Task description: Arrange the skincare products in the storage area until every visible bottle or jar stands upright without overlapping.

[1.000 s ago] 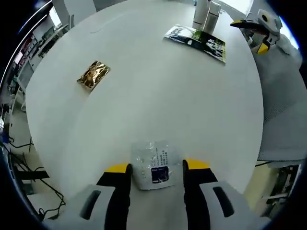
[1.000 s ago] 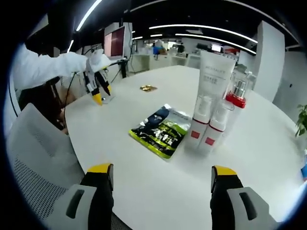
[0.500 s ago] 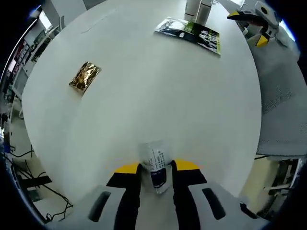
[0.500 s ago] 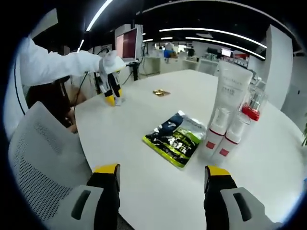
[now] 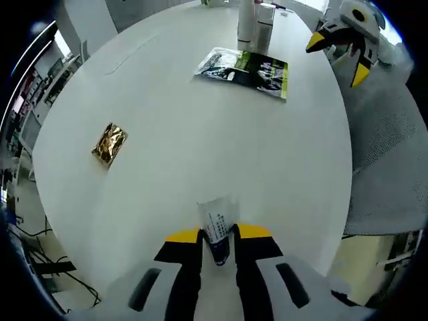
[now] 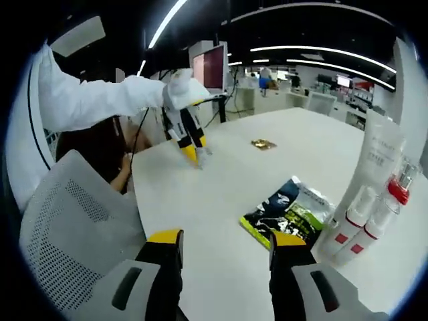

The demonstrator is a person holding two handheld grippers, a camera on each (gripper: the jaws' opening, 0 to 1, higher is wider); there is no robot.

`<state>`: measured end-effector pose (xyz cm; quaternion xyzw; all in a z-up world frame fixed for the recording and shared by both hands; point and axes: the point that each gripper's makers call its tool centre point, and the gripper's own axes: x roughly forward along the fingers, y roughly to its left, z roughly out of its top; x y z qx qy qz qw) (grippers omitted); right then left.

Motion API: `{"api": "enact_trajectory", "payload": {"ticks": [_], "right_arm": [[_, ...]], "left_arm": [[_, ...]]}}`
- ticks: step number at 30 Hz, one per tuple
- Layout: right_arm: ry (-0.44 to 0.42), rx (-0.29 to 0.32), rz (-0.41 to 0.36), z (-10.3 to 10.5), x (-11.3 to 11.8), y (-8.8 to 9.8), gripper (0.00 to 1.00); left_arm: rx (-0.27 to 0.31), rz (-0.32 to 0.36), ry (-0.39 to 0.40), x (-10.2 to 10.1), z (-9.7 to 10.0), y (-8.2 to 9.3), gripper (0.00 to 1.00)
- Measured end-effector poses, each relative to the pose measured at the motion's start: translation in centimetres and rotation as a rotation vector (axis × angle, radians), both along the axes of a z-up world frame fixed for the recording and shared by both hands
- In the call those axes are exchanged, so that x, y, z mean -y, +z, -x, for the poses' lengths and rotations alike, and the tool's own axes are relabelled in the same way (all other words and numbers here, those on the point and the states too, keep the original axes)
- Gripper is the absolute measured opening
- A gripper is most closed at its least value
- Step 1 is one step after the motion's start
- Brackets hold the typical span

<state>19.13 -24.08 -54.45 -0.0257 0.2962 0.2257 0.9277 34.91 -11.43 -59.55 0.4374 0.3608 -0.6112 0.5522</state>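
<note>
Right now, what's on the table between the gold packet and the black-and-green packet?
Nothing: in the left gripper view, bare white table separates the gold packet from the black-and-green packet.

The tabletop [image 5: 200,154] is smooth, white and matt. The gold packet [image 5: 109,142] is shiny, crinkled foil. The green and black pouch [image 5: 244,67] is glossy plastic. The small sachet [image 5: 216,224] looks like clear, shiny plastic. The chair [image 6: 73,234] has rough white mesh cloth. The bottles [image 6: 364,217] are smooth white plastic.
</note>
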Motion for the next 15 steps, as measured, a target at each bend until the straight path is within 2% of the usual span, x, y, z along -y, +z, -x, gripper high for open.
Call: {"api": "enact_trajectory", "payload": {"ticks": [3,8,11,15], "right_arm": [[0.013,0.004,-0.012,-0.4,-0.7,0.1,0.51],[0.021,0.006,-0.039,-1.0,-1.3,0.4,0.47],[0.012,0.015,-0.073,-1.6,-1.6,0.8,0.42],[-0.003,0.021,-0.132,-2.3,-2.1,1.2,0.3]], "left_arm": [[0.001,0.02,-0.024,0.2,-0.3,0.0,0.13],[0.008,0.042,-0.069,1.0,1.0,0.5,0.12],[0.008,0.07,-0.089,2.0,2.4,1.6,0.12],[0.006,0.11,-0.115,3.2,3.6,2.9,0.13]]}}
